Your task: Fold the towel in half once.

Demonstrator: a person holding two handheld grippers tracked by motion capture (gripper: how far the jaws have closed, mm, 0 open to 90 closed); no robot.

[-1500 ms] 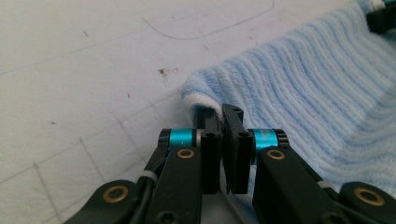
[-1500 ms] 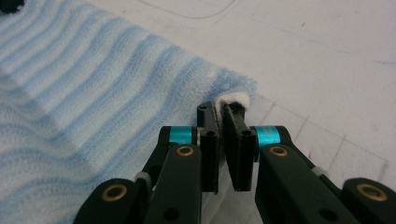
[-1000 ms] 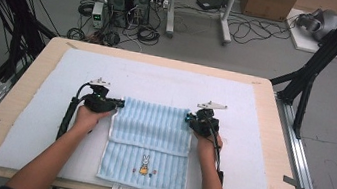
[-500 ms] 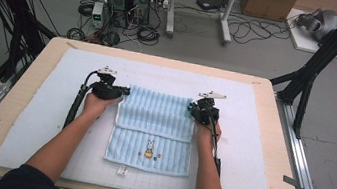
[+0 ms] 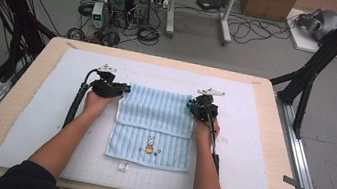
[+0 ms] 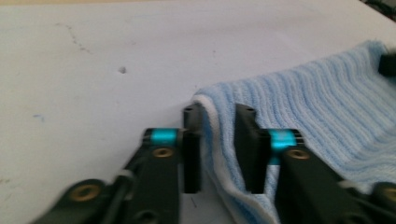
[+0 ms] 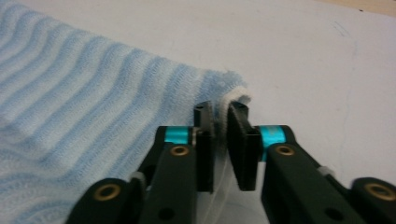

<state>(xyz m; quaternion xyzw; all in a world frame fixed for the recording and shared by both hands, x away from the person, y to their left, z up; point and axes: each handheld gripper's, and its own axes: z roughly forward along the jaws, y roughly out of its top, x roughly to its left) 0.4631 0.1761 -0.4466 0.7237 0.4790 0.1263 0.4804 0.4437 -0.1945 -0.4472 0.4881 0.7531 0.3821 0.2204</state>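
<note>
Ribbed blue towel (image 5: pixel 154 123) folded on white mat (image 5: pixel 258 153), 2 hand-held grippers, left (image 6: pixel 218 140) loosely straddling, right (image 7: pixel 219 135) pinching corners.

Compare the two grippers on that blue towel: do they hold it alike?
Not quite. The left gripper has its jaws further apart, with the towel edge loose between them; the right gripper has its jaws pinched on a corner. Left sits at the towel's left far corner, right at the right one. Both are black with teal bands.
</note>
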